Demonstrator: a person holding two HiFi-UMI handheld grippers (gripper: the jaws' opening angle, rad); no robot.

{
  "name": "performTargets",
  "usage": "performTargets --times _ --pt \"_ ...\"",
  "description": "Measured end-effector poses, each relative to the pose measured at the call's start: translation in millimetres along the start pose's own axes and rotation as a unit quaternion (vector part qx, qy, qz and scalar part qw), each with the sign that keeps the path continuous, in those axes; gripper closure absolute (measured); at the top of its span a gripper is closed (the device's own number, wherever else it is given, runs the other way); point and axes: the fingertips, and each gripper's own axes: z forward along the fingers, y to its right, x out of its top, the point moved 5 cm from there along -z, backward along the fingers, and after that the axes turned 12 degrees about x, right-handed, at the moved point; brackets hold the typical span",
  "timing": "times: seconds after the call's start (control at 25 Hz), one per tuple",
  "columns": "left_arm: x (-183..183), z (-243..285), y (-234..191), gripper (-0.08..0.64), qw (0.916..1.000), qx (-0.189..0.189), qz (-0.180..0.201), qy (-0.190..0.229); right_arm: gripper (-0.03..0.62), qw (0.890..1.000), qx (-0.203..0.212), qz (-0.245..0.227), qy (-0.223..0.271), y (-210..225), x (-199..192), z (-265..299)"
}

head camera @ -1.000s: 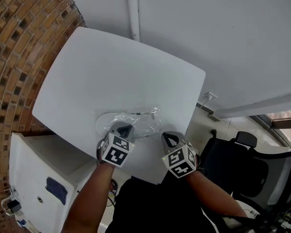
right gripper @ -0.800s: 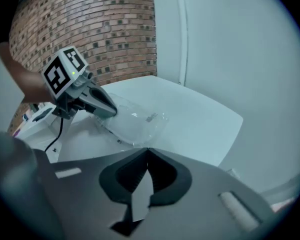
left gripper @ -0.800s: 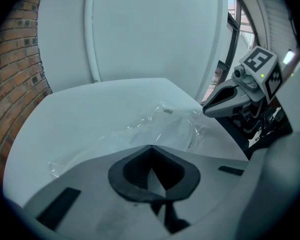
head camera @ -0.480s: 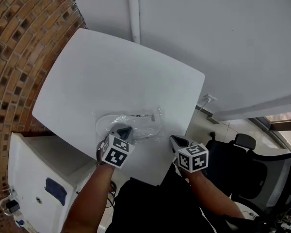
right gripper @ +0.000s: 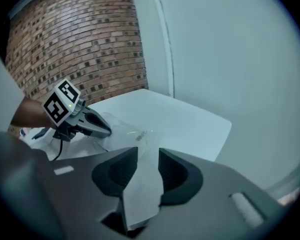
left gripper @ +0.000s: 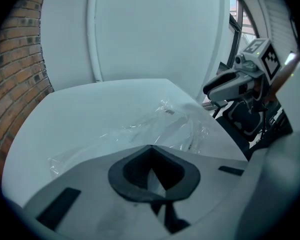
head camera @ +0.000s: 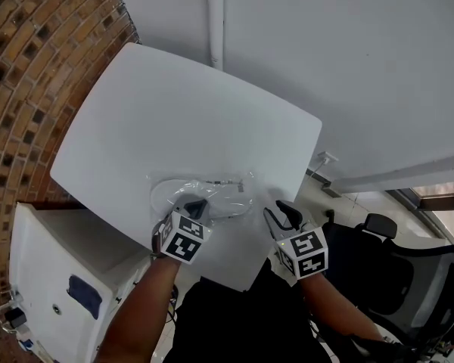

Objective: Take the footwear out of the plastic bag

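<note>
A clear plastic bag [head camera: 212, 193] lies on the white table [head camera: 174, 112] near its front edge, with white footwear [head camera: 169, 195] showing through it. My left gripper [head camera: 197, 206] rests its tips on the bag's near edge. In the left gripper view its jaws meet, seemingly pinching the plastic bag [left gripper: 155, 126]. My right gripper [head camera: 280, 215] hovers at the table's edge just right of the bag. Its jaws are opening, and only the bare table shows between them in the right gripper view [right gripper: 149, 151].
A brick wall [head camera: 30, 66] curves along the left. A white cabinet [head camera: 60, 271] stands below the table's left corner. A black office chair [head camera: 416, 278] sits at the lower right. A white pipe [head camera: 216, 21] runs up the wall behind the table.
My right gripper has drifted right, away from the bag, and its jaws have gone from shut to open. The left gripper and the bag have stayed put.
</note>
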Motion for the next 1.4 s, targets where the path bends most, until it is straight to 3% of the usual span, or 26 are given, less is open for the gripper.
performTargets --times 0.2,0.28,0.44,0.52,0.72,0.84,1.08,1.16,1.24,1.32,1.4 --pt "-0.9 0.1 -0.8 0.555 1.0000 0.000 -0.004 0.001 0.456 0.990 -0.023 -0.134 -0.042 -5.6 29.6 33.0" --pt "-0.2 0.0 -0.3 0.555 1.0000 0.000 -0.007 0.003 0.459 0.985 -0.026 -0.164 -0.057 -1.6 33.4 47.1" --pt "-0.3 -1.3 -1.3 0.555 0.9996 -0.006 -0.025 0.008 0.532 0.978 -0.025 -0.189 -0.088 11.1 23.3 61.7" --pt "-1.3 -2.4 -2.0 0.555 0.9995 -0.010 -0.030 0.009 0.574 0.977 -0.035 -0.184 -0.101 24.8 14.2 61.2" --pt "-4.0 -3.9 -3.0 0.555 0.9993 -0.019 -0.031 0.009 0.574 0.983 -0.030 -0.143 -0.112 51.7 -6.0 54.6" --pt "-5.8 -5.0 -4.5 0.555 0.9989 -0.026 -0.037 0.010 0.563 0.988 -0.026 -0.114 -0.099 59.8 -13.9 47.3" --pt "-7.5 -6.1 -5.8 0.555 0.9982 -0.034 -0.048 0.012 0.569 0.997 -0.059 -0.031 -0.038 84.1 -13.3 6.2" --pt "-7.7 -6.1 -6.3 0.555 0.9980 -0.036 -0.050 0.015 0.586 0.999 -0.029 -0.010 -0.011 73.8 -8.4 -2.2" --pt "-7.5 -5.9 -7.1 0.555 0.9978 -0.035 -0.052 0.019 0.588 0.999 0.040 -0.011 -0.001 49.2 -5.3 4.0" --pt "-6.0 -5.8 -7.1 0.555 0.9977 -0.033 -0.054 0.022 0.588 0.994 0.104 -0.022 -0.010 25.0 -6.9 17.1" --pt "-5.6 -5.8 -6.3 0.555 0.9978 -0.033 -0.053 0.022 0.588 0.990 0.135 -0.024 -0.035 10.9 -14.0 30.6"
